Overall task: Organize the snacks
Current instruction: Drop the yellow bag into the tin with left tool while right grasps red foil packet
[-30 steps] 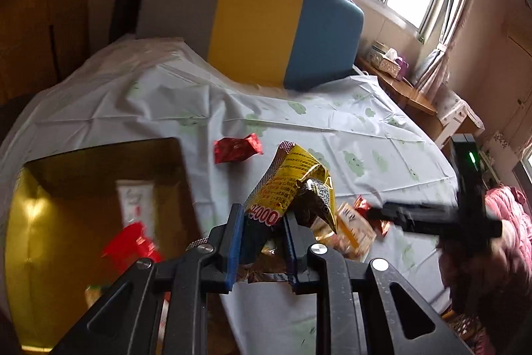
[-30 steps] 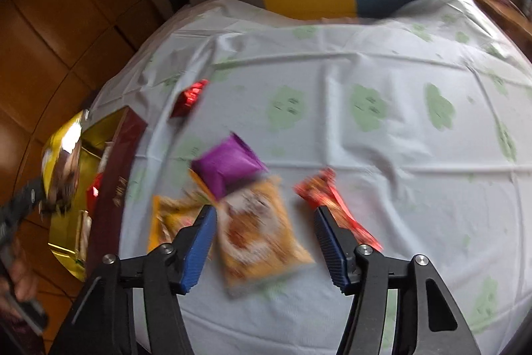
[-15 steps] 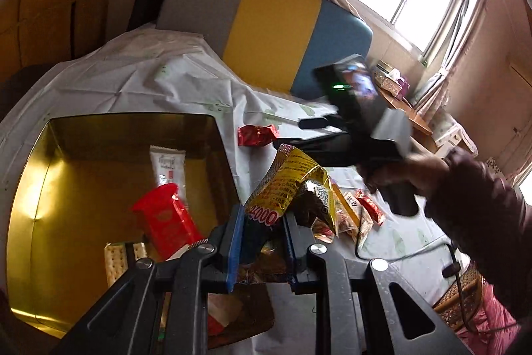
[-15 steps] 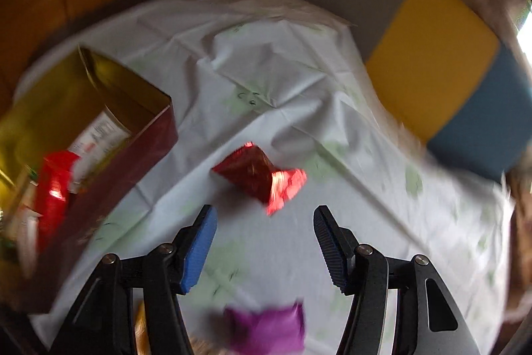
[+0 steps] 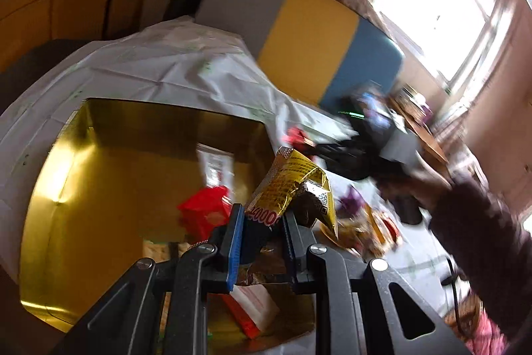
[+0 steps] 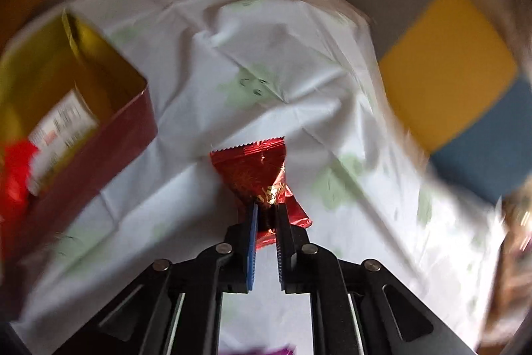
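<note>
**Box part-filled, two packets in the grippers, more loose on the cloth**

On the left, the gold-lined cardboard box (image 5: 99, 175) already holds a red foil pouch (image 5: 202, 212), a white printed packet (image 5: 216, 165) and a few other snacks. Over it, the left gripper (image 5: 261, 218) is clamped on a crinkled yellow foil snack bag (image 5: 289, 185), by my reading about to be dropped in. Further right, the right gripper (image 6: 266, 215) pinches a shiny red foil packet (image 6: 256, 172) just above the white green-patterned tablecloth (image 6: 232, 62). A blurred pile of loose wrappers (image 5: 365, 222) remains to be sorted.
</note>
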